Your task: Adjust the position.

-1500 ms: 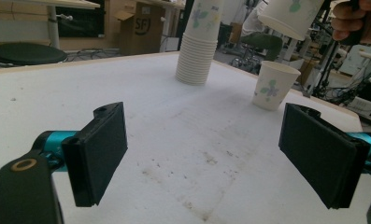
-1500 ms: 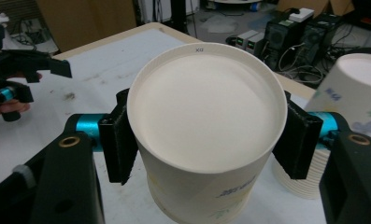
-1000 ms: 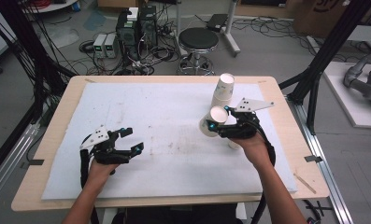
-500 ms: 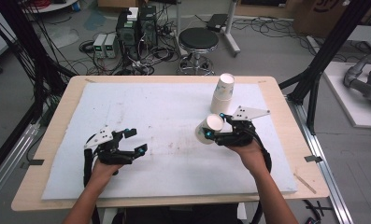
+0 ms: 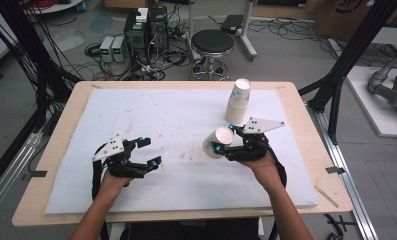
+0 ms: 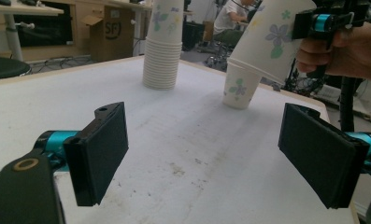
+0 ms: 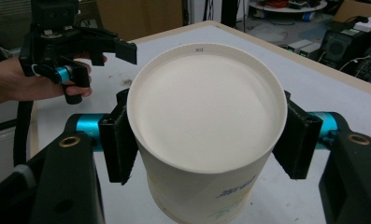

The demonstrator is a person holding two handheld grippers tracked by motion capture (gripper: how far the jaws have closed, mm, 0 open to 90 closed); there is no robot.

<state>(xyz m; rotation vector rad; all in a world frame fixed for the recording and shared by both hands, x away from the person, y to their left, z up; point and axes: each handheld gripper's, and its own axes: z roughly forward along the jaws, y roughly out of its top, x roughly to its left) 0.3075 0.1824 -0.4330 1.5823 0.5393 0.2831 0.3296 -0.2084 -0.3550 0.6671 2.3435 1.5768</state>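
So over the last second I had carried the cup off the stack and down toward the middle of the pad, and it had tipped further onto its side as it went. At this moment it hung in the air in my right gripper, near the stack on my side and a little to its left, its closed bottom pointing left toward my other hand. In the right gripper view the jaws were clamped on opposite walls of the cup, whose flat base faced the camera. I judged that the pick from the stack was done and that the cup had yet to be set down.

My left gripper had barely shifted; it sat well to the left of the stack, nearer my edge of the table, with its jaws spread wide and nothing between them.

Counted from largest to smallest: one table, one pad on it, two grippers, one stack, one cup in my grip. In the left gripper view a second single cup stood upside down on the pad just beside the stack, under the tilted one. How many cups made up the stack I could not tell.
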